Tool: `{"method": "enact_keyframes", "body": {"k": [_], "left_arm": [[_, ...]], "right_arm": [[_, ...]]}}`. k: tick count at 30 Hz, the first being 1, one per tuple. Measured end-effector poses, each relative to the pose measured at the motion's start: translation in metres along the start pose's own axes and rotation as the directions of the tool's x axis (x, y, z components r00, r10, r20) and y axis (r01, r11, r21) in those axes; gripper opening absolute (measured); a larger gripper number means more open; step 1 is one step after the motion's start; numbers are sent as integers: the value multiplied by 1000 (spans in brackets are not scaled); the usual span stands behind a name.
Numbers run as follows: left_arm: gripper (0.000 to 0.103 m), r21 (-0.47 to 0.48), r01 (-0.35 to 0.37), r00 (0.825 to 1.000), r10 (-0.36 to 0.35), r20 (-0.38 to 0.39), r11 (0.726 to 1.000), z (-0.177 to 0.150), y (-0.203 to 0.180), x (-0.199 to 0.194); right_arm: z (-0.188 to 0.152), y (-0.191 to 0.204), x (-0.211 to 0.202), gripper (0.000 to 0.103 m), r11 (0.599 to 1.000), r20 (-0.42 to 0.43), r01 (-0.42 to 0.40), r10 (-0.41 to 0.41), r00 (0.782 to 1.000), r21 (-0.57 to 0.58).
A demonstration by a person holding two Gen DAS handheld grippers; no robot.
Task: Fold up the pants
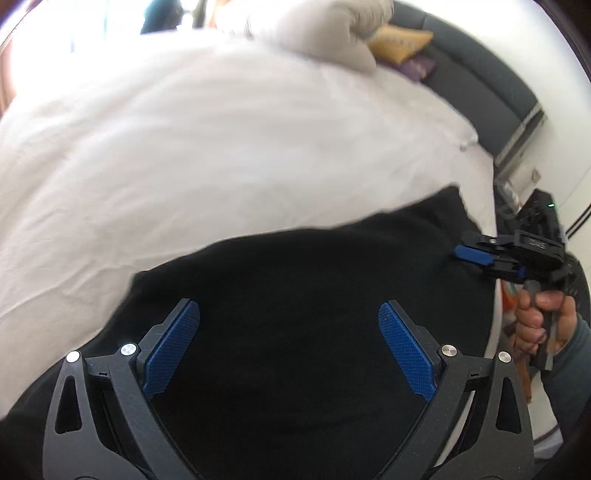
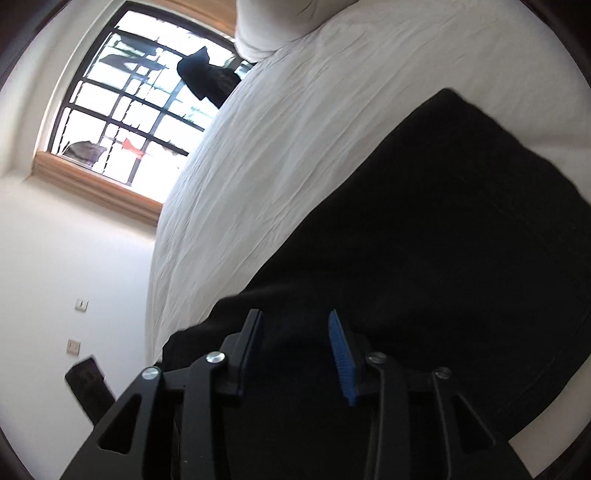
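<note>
A bed (image 1: 221,147) with a rumpled white sheet fills most of both views. At its far end lies a white pillow (image 1: 314,33), and just beside that pillow sit a yellow cushion (image 1: 399,42) and a purple one (image 1: 417,68). A dark grey headboard (image 1: 480,88) runs along the bed's edge next to the cushions. Beyond the bed's far side, a barred window (image 2: 125,122) with a wooden sill is set in a white wall, with two switch plates (image 2: 81,304) lower on that wall.
</note>
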State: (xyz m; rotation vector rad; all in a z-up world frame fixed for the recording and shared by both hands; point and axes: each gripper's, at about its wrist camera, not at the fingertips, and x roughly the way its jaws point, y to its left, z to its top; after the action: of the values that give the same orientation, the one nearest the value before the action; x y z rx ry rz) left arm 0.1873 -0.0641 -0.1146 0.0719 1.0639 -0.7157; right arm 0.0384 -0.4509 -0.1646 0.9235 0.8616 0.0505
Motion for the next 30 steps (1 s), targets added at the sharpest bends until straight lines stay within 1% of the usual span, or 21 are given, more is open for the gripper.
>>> {"method": "enact_keyframes", "body": {"k": [1, 2, 3, 4, 5, 6, 9, 10, 11, 14, 15, 16, 18, 20, 21, 22, 23, 25, 28, 29, 30], "left_arm": [[98, 14, -21, 1000, 21, -19, 1000, 1, 3, 10], [98, 43, -45, 999, 46, -24, 998, 3, 3, 17], [98, 70, -76, 997, 77, -18, 995, 7, 4, 23], [98, 73, -87, 996, 89, -20, 994, 11, 9, 26], [98, 54, -83, 996, 84, -17, 995, 17, 16, 27], [98, 30, -87, 996, 88, -8, 996, 23, 23, 27], [98, -29, -143, 990, 143, 8, 989, 37, 43, 21], [98, -52, -172, 985, 174, 20, 984, 37, 48, 16], [98, -68, -178, 983, 180, 34, 982, 38, 51, 10], [98, -91, -162, 983, 169, 75, 983, 27, 49, -10], [98, -91, -149, 985, 156, 77, 985, 20, 44, -14], [98, -82, -139, 986, 146, 75, 987, 14, 37, -15], [98, -33, -133, 989, 135, 58, 991, -4, 13, -12], [98, 2, -146, 988, 146, 44, 989, -23, -5, -8], [98, 16, -159, 987, 159, 37, 987, -33, -13, -6], [98, 19, -176, 984, 175, 31, 984, -44, -19, -5], [98, 12, -166, 986, 165, 24, 986, -54, -21, -5], [98, 4, -124, 992, 124, -5, 992, -67, -27, -6], [98, 34, -151, 988, 152, -17, 988, -81, -36, -12], [98, 22, -137, 990, 138, -12, 990, -81, -38, -17], [98, 13, -116, 993, 116, 1, 993, -77, -39, -22]], "right_arm": [[-5, -1, 3, 45, 1000, -10, 16, -16, 1000, -18], [-6, -9, 4, 38, 1000, -5, 22, -22, 1000, -3], [-5, -22, 3, 22, 999, 4, -5, 4, 1000, 53], [-2, -36, -1, 15, 993, 16, -14, 12, 1000, 118], [1, -48, -8, 7, 986, 33, 3, -8, 999, 168], [5, -57, -16, 4, 981, 52, 40, -50, 997, 191], [15, -61, -37, 7, 966, 82, 166, -185, 979, 196], [17, -54, -41, 11, 963, 88, 198, -217, 972, 185], [18, -44, -44, 23, 967, 97, 198, -215, 972, 161], [8, 1, -29, 38, 997, 66, 64, -66, 996, 37], [2, 18, -14, 44, 1000, 11, 11, -11, 1000, -9], [-6, 34, 2, 44, 998, -53, -36, 34, 998, -51], [-20, 49, 26, 44, 993, -123, -63, 51, 991, -98], [-28, 34, 40, 40, 999, -170, -28, 21, 985, -39], [-31, 19, 40, 19, 999, -171, -37, 40, 984, 17], [-33, 4, 33, 8, 998, -162, -27, 36, 986, 56], [-34, -8, 26, 0, 998, -158, 17, -6, 987, 67], [-40, -22, 10, 0, 996, -146, 58, -47, 988, 73], [-48, -24, -8, 0, 989, -149, 132, -121, 981, 66], [-48, -19, -13, 0, 984, -147, 168, -159, 976, 55], [-45, -8, -13, 6, 980, -139, 197, -190, 972, 37]]}}
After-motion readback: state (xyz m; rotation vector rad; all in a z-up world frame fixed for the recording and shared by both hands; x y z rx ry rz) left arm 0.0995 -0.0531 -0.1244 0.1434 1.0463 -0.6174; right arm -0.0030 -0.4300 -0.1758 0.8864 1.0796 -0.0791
